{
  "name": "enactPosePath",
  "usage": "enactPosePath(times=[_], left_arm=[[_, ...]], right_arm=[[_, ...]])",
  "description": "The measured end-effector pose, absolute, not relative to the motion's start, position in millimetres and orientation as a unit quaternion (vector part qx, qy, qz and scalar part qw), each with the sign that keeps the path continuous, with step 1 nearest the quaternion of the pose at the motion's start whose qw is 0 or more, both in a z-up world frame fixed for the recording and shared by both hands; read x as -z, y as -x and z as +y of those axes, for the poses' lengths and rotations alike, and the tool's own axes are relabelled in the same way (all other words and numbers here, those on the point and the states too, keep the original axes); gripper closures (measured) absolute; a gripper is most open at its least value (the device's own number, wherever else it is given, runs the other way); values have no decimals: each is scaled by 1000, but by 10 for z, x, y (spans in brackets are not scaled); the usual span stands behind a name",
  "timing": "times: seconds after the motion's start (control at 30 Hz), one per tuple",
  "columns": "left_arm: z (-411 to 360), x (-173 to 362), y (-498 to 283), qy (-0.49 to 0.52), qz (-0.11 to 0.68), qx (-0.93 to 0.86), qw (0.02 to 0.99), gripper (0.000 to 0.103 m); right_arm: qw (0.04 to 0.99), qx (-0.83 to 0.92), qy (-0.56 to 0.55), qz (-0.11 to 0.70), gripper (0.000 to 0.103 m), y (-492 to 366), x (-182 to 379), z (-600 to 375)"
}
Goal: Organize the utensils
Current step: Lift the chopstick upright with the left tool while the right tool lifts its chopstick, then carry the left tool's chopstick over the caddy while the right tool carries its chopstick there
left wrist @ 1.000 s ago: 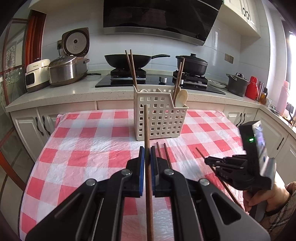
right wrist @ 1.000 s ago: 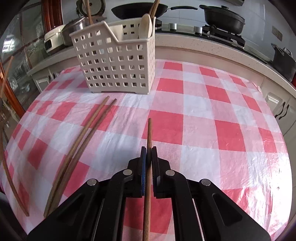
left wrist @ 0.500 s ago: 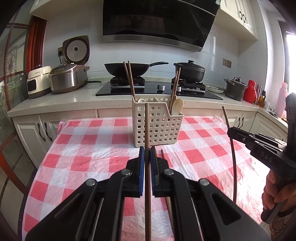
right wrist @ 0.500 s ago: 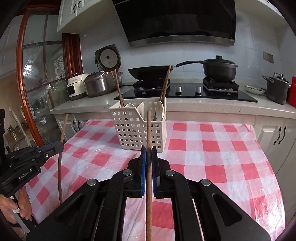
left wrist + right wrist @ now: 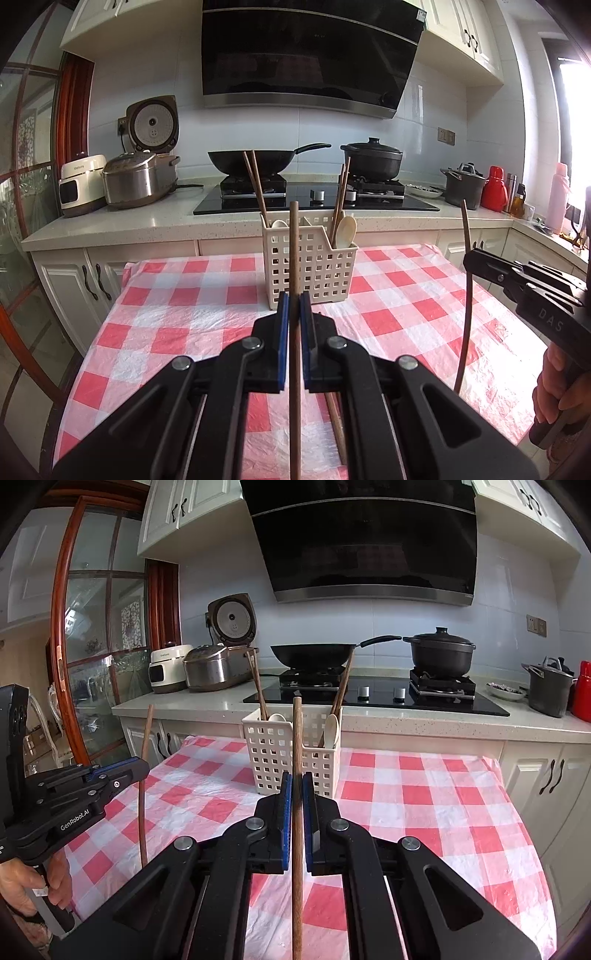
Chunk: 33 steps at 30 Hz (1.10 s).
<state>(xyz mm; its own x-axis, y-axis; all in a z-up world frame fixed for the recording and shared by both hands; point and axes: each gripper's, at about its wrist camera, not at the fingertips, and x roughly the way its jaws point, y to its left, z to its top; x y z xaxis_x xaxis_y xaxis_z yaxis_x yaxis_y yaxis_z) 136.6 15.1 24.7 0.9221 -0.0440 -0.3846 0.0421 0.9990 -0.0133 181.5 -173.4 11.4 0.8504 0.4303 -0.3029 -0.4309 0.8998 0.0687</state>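
While both grippers are raised above the checked tablecloth (image 5: 177, 310), we find each one clamped tight on a single wooden chopstick. In the left wrist view, the left gripper (image 5: 294, 306) occupies the lower centre of the frame, its blue-padded jaws pressed against the left chopstick (image 5: 294, 251), which stands upright and rises past the pads in front of the utensil basket (image 5: 310, 266). In the right wrist view, the right gripper (image 5: 296, 786) likewise sits lower centre, its jaws closed on the right chopstick (image 5: 297, 738), also upright, the tip reaching level with the basket rim. We note the white perforated basket at mid-frame in both views, standing on the far part of the table near the counter; it holds two pairs of chopsticks (image 5: 255, 184) leaning outward at its left and right ends and a pale spoon (image 5: 346, 230) at its right end. A further chopstick (image 5: 334, 417) lies on the cloth at the lower centre of the left view, partly hidden behind the gripper body. A hand (image 5: 561, 384) grips the right tool's handle at the right edge of that view; the other hand (image 5: 33, 882) appears at the lower left of the right view.
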Motion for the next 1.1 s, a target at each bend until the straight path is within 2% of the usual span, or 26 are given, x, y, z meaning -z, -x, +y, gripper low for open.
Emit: enactPosePath(times=[0.57,1.1], left_arm=[[93,-374,-1156,-15,152,15,988,97],[76,-380,-1230,-18,157,22,987,97]], right_arm=[[966,-229,11,116,98,-1591,-272,-1671],[965,-233,17,121,98,-1691,-274,-1560]])
